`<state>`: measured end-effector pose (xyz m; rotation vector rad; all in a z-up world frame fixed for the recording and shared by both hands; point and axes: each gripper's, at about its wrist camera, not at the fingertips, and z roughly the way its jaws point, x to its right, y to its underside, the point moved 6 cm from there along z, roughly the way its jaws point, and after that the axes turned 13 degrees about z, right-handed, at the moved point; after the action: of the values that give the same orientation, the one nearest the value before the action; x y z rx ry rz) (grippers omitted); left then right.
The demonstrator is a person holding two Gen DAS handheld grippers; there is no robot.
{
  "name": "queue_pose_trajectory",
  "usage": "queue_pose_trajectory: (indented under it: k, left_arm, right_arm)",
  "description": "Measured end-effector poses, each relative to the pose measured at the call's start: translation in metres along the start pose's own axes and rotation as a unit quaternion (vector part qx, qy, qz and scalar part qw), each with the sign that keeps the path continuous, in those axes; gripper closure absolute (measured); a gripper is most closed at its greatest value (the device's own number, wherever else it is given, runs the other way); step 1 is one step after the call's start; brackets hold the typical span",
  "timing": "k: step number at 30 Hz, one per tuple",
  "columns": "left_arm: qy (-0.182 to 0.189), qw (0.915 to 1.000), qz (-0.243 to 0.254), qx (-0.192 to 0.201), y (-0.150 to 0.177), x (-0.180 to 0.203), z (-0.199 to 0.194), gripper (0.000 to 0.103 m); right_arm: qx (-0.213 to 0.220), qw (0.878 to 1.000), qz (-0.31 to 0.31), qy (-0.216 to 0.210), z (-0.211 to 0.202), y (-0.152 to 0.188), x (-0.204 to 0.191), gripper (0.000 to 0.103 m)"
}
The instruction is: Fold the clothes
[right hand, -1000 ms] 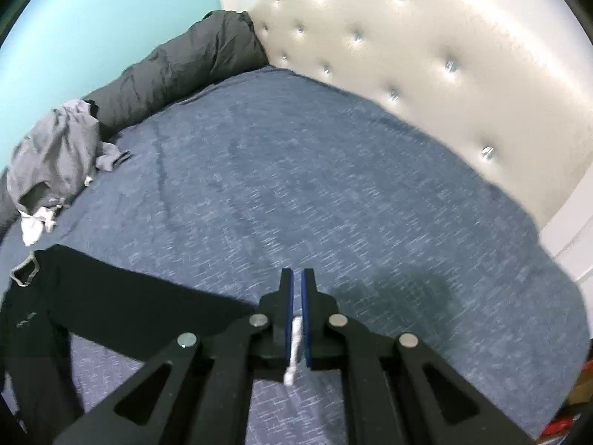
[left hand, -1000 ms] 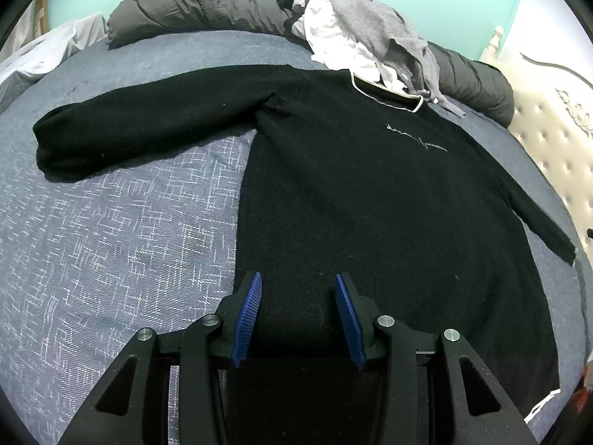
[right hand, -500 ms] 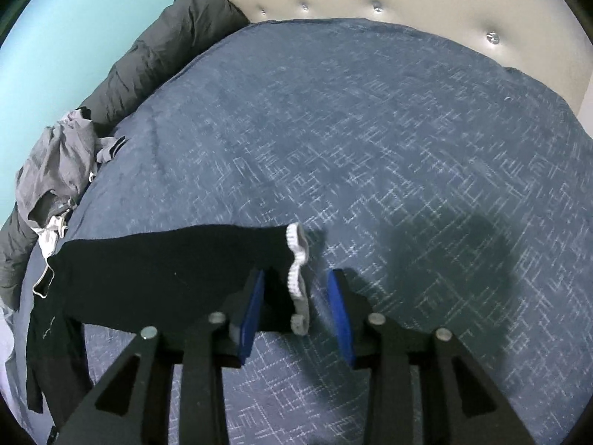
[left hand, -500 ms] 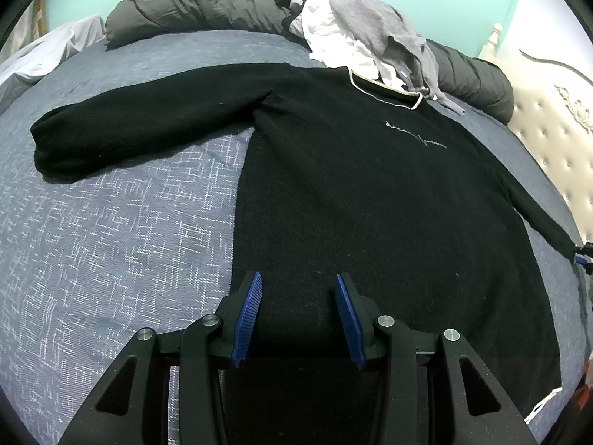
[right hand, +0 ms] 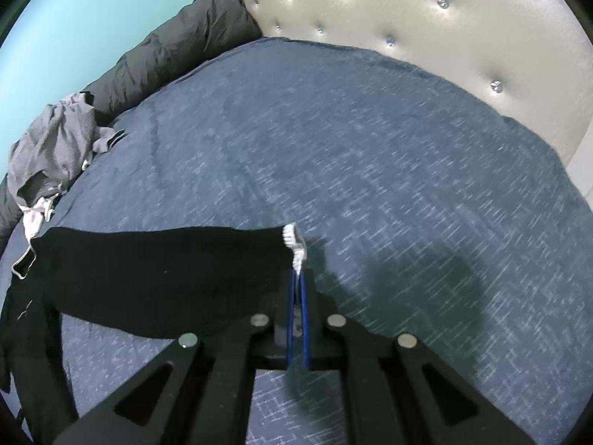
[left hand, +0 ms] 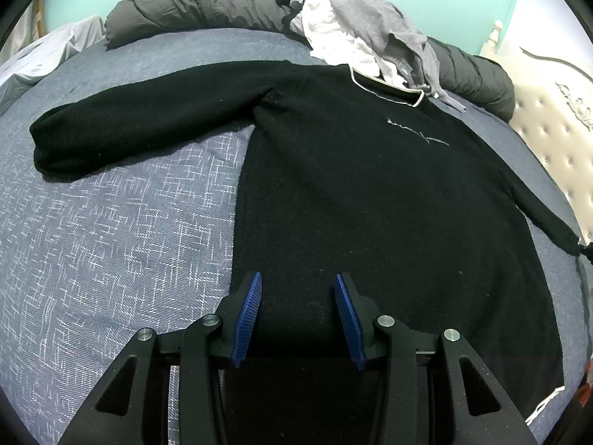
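At the right sleeve's white cuff (right hand: pixel 294 246) of the black knitted sweater (left hand: pixel 370 193), the right tool (right hand: pixel 296 278) is clamped; the sleeve runs leftward toward the body, where the left tool (left hand: pixel 298 289) hovers open.

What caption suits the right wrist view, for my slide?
Right gripper shut on black sweater's white-trimmed cuff over blue bedspread.

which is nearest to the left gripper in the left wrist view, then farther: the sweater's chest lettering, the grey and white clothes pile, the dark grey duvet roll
From the left gripper:
1. Chest lettering on the black sweater, ahead and right.
2. Grey and white clothes pile, beyond the collar.
3. Dark grey duvet roll, along the far edge by the wall.
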<state>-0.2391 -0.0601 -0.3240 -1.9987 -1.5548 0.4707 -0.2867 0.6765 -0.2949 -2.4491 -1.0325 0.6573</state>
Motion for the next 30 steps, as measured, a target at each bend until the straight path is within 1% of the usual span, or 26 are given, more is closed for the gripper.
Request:
queue_pose_trajectory:
  k: [2,5,6,9,11,12,13,14,15,16,19,23,25,26,30]
  left_arm:
    - [0.0,1.0,0.0,0.0,0.0,0.0,0.0,0.058]
    - [0.001,1.0,-0.003,0.001,-0.001,-0.001,-0.001,0.058]
    - [0.001,1.0,-0.004,0.002,-0.002,-0.002,-0.003,0.058]
    - [0.004,1.0,-0.008,0.003,-0.004,-0.004,-0.007,0.058]
    - [0.006,0.9999,-0.009,0.002,-0.007,-0.004,-0.012,0.058]
    - [0.007,0.9999,-0.009,0.002,-0.009,-0.004,-0.015,0.058]
    - [0.008,0.9999,-0.01,0.001,-0.011,-0.004,-0.017,0.058]
    - [0.011,0.9999,-0.011,0.001,-0.012,-0.003,-0.021,0.058]
    - [0.016,0.9998,-0.012,-0.002,-0.012,-0.003,-0.025,0.058]
    - [0.021,0.9997,-0.011,-0.006,-0.011,-0.002,-0.03,0.058]
    - [0.025,0.9995,-0.005,-0.019,-0.007,-0.004,-0.046,0.058]
    - [0.032,0.9985,-0.012,-0.043,0.008,-0.017,-0.07,0.058]
    - [0.032,0.9976,-0.016,-0.06,0.019,-0.024,-0.079,0.056]
    - [0.034,0.997,-0.018,-0.068,0.026,-0.027,-0.083,0.05]
    - [0.054,0.9936,-0.032,-0.094,0.051,-0.029,-0.09,0.049]
  right_arm:
    - [0.003,1.0,0.004,0.006,-0.001,-0.001,-0.001,0.1]
    - [0.016,0.999,0.011,0.029,-0.007,-0.003,-0.001,0.099]
    - [0.017,0.999,0.013,0.03,-0.011,-0.002,-0.001,0.099]
    - [0.011,1.0,0.017,0.016,-0.022,0.002,-0.003,0.098]
    - [0.0,1.0,0.011,-0.007,-0.032,0.011,-0.013,0.096]
    - [-0.011,1.0,0.007,-0.025,-0.038,0.019,-0.021,0.093]
    - [-0.019,0.999,0.004,-0.04,-0.042,0.026,-0.028,0.088]
    - [-0.029,0.998,-0.001,-0.055,-0.047,0.036,-0.037,0.084]
    - [-0.042,0.997,-0.006,-0.071,-0.052,0.047,-0.046,0.078]
    - [-0.055,0.995,-0.013,-0.086,-0.057,0.059,-0.055,0.076]
    - [-0.102,0.986,-0.039,-0.125,-0.069,0.101,-0.085,0.073]
    - [-0.166,0.969,-0.081,-0.165,-0.084,0.159,-0.117,0.067]
    - [-0.193,0.959,-0.105,-0.177,-0.091,0.188,-0.128,0.063]
    - [-0.207,0.954,-0.119,-0.181,-0.095,0.204,-0.134,0.063]
    - [-0.248,0.938,-0.163,-0.181,-0.108,0.253,-0.148,0.062]
